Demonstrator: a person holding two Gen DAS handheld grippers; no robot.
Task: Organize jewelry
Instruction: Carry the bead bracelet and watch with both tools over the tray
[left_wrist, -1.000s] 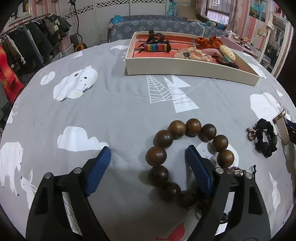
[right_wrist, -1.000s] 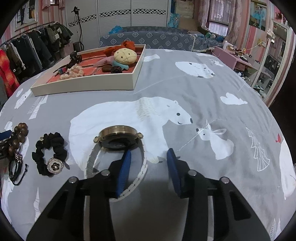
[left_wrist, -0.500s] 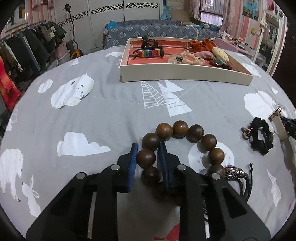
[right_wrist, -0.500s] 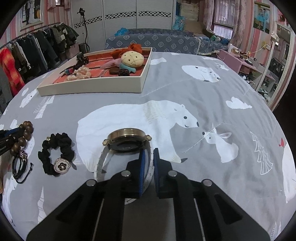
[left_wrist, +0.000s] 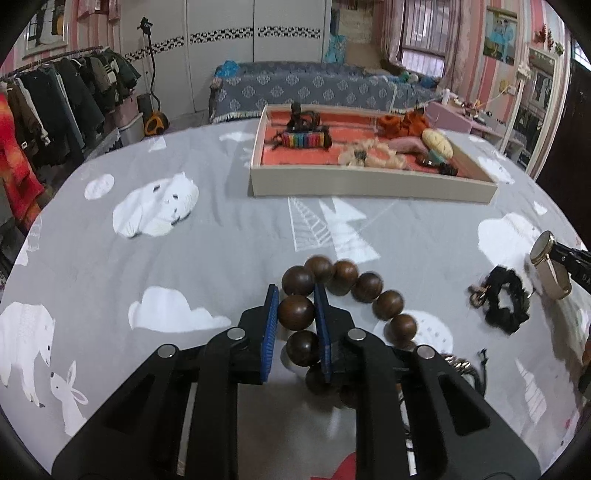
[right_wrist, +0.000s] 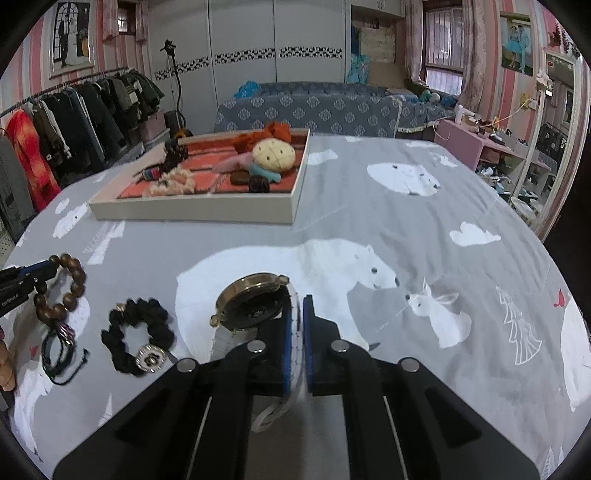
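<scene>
My left gripper (left_wrist: 295, 295) is shut on a brown wooden bead bracelet (left_wrist: 365, 286) and holds it lifted a little off the grey bedspread; the bracelet also shows in the right wrist view (right_wrist: 70, 273). My right gripper (right_wrist: 298, 302) is shut on the white strap of a gold-rimmed watch (right_wrist: 255, 306), raised off the cloth; the watch shows at the right edge of the left wrist view (left_wrist: 546, 266). A cream tray (left_wrist: 369, 184) with an orange lining holds several hair ties and bracelets at the far side; it also shows in the right wrist view (right_wrist: 192, 212).
A black scrunchie with a flower charm (right_wrist: 138, 336) and a dark cord bracelet (right_wrist: 59, 347) lie on the bedspread between the grippers. The scrunchie also shows in the left wrist view (left_wrist: 504, 301). A clothes rack (left_wrist: 48, 122) stands at the left, a sofa (left_wrist: 314, 92) behind the bed.
Both grippers closed from open: the left onto the bead bracelet, the right onto the watch strap. Both items have since risen off the cloth.
</scene>
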